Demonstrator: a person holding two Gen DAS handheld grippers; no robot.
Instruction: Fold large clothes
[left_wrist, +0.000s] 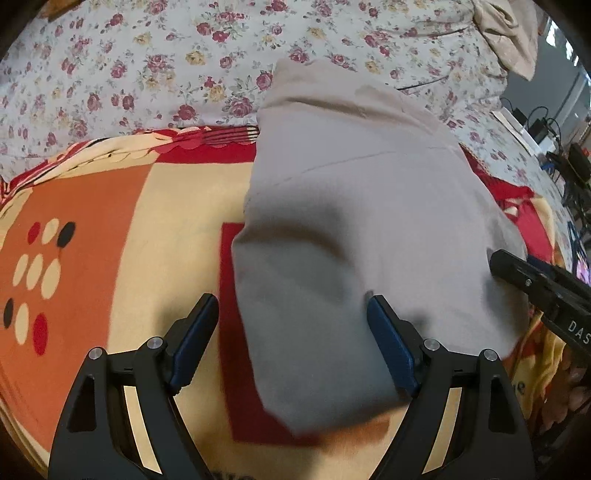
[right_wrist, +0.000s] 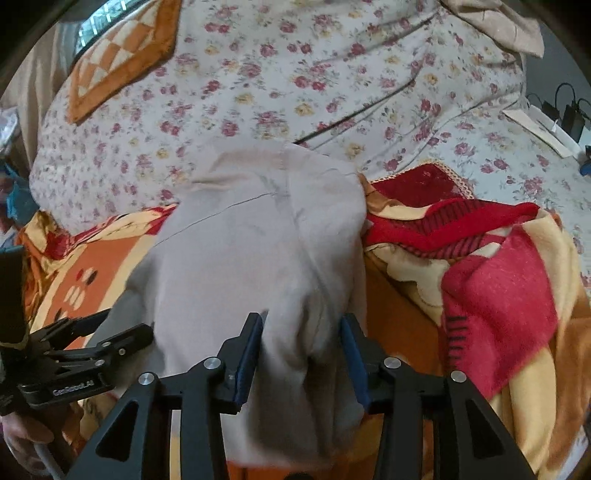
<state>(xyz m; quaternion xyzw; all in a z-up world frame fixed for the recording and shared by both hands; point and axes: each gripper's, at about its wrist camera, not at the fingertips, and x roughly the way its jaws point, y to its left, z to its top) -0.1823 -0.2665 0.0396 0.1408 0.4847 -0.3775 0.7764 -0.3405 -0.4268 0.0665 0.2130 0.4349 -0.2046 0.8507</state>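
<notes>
A large beige-grey garment (left_wrist: 354, 206) lies folded in a long strip on a red, orange and cream blanket (left_wrist: 110, 229). My left gripper (left_wrist: 291, 317) is open over the garment's near left edge; one finger is on the blanket, the other over the cloth. In the right wrist view the garment (right_wrist: 258, 243) runs away from me. My right gripper (right_wrist: 303, 332) is open, its jaws either side of a raised fold at the garment's near end. The right gripper shows at the right edge of the left view (left_wrist: 517, 277); the left gripper shows at the left of the right view (right_wrist: 92, 343).
A floral sheet (left_wrist: 166, 62) covers the bed beyond the blanket. A beige cloth (left_wrist: 506, 33) lies bunched at the far right. The blanket (right_wrist: 498, 295) is rumpled into a heap right of the garment. Cables and chargers (left_wrist: 561, 155) sit off the bed's right side.
</notes>
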